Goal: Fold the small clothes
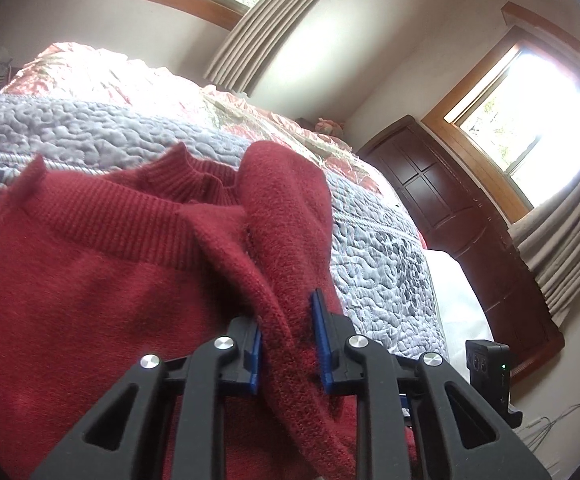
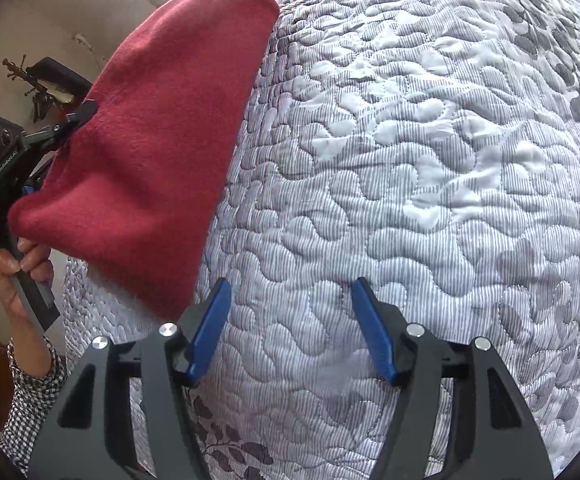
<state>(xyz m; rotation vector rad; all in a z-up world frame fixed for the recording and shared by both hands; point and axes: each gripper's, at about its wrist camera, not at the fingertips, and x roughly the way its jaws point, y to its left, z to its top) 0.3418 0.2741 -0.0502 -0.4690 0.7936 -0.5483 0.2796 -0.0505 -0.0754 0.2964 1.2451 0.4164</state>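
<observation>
Red knitted sweater (image 1: 101,280) with a ribbed collar fills my left claw (image 1: 287,340), its blue pads pinched on a thick fold lifted off the bed. My right claw (image 2: 290,332) hangs spread wide and empty above the grey-and-white quilted bedspread (image 2: 410,180). Beyond, beige curtains (image 1: 249,28) flank bright windows.

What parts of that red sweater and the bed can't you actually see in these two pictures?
- Red sweater: its lower part is cut off by the left wrist view's bottom edge and hidden behind the left tool.
- Sweater's far side: in the right wrist view, the lifted fabric hides it.
- Quilted bedspread: its edges run out of frame.
</observation>
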